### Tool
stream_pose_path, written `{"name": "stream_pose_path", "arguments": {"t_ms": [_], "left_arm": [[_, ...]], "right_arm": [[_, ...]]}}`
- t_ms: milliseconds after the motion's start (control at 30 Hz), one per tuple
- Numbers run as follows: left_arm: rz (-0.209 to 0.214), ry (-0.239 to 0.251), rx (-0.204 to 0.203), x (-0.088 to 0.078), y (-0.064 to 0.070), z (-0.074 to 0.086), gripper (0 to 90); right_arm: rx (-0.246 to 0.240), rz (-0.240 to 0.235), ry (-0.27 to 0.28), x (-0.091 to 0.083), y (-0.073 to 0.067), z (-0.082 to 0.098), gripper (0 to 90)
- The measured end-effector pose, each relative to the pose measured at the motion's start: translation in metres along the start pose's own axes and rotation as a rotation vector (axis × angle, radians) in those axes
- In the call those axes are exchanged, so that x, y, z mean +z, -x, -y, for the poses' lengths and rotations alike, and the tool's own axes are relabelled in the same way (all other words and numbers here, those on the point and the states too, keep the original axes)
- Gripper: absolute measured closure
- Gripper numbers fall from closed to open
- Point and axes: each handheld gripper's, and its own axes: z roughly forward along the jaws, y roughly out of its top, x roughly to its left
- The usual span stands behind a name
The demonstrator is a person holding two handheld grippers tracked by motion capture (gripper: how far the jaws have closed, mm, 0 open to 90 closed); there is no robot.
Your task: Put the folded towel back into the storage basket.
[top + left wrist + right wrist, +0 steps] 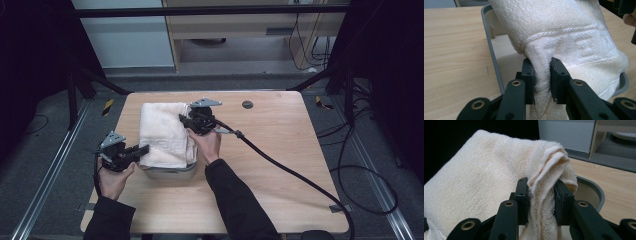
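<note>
Towel placement into a grey bin, seen from above and along each tool. Working from the left of the high view, we hold the left gripper at the near-left corner of the folded cream towel, which lies draped across the bin near the middle of the wooden table. In the left gripper view, the jaws of that gripper stand only slightly apart, clamped on a pinched fold of the towel, with the bin's grey rim and pale interior visible beneath the cloth. Moving right, we hold the right gripper at the towel's far-right corner. In the right gripper view, its jaws are likewise nearly closed on a bunched edge of several towel layers, and the bin's rounded rim curves behind.

We judge the step in hand to be the carrying or lowering of the towel into the bin, with both corners gripped. The next move, we judge, calls for lowering both ends together so the cloth settles inside the walls instead of resting across the rim, then parting the jaws.
</note>
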Motion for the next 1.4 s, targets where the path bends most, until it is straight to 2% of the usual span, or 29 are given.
{"name": "stream_pose_path", "arguments": {"t_ms": [233, 400, 533, 833, 933, 1200, 1300, 1400], "left_arm": [[-0.015, -0.031, -0.010, 0.013, -0.003, 0.003, 74.9], [-0.038, -0.059, 0.003, 0.022, -0.003, 0.006, 74.9], [-0.044, -0.077, 0.003, 0.028, -0.003, 0.009, 74.9], [-0.066, -0.108, 0.017, 0.038, -0.002, 0.013, 74.3], [-0.078, -0.105, 0.022, 0.039, 0.000, 0.013, 73.6], [-0.132, -0.110, 0.032, 0.041, 0.002, 0.014, 65.1], [-0.120, -0.102, 0.027, 0.041, 0.001, 0.014, 59.9], [-0.127, -0.097, 0.031, 0.041, 0.002, 0.014, 58.2]], "right_arm": [[0.002, 0.017, -0.032, 0.010, 0.004, 0.008, 68.9], [0.004, 0.029, -0.052, 0.016, 0.008, 0.015, 68.8], [0.021, 0.039, -0.057, 0.019, 0.011, 0.022, 68.8], [0.018, 0.060, -0.068, 0.021, 0.013, 0.033, 68.1], [0.019, 0.068, -0.069, 0.021, 0.013, 0.035, 67.8], [-0.001, 0.075, -0.084, 0.023, 0.013, 0.037, 65.3], [-0.014, 0.073, -0.089, 0.024, 0.013, 0.038, 64.1], [-0.034, 0.078, -0.091, 0.025, 0.013, 0.040, 61.6]]}}
